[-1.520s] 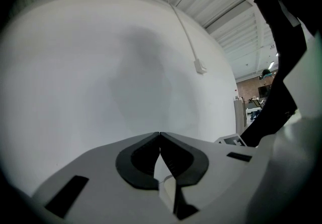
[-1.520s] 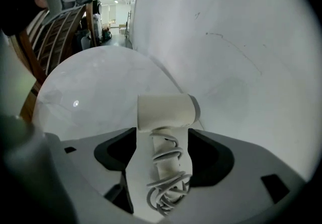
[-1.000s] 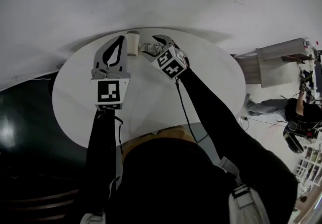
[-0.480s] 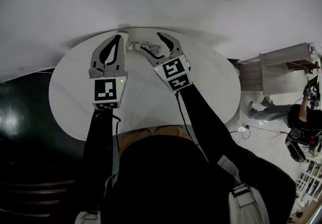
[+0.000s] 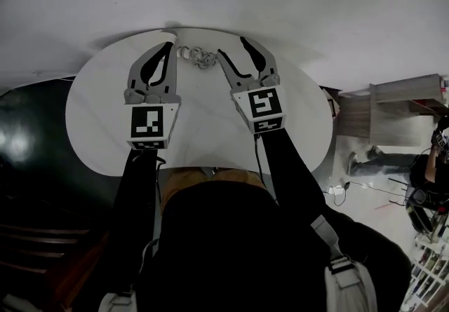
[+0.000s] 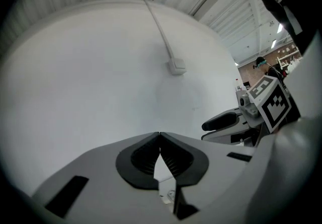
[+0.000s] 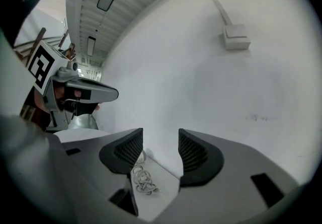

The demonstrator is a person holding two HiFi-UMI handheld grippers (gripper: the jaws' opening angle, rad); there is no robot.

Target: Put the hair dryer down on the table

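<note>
Head view is taken first at its near side, where the round white worktop (image 5: pixel 105 114) carries both tools above it. The left gripper (image 5: pixel 168 48) has its fingers pressed together on nothing. The right gripper (image 5: pixel 233 46) has its fingers spread and closing, with nothing between them. Farther off, at the far edge of the worktop between the two sets of fingers, a coiled cord (image 5: pixel 203 59) is seen. A small white body touching the cord on its left is taken to be the hair dryer (image 5: pixel 184 52), lying down already. It is touched by neither gripper. Its shell is judged stiff, smooth and fairly light, best taken across the handle, while the limp cord would drag. In the right gripper view it lies beyond the left finger.
</note>
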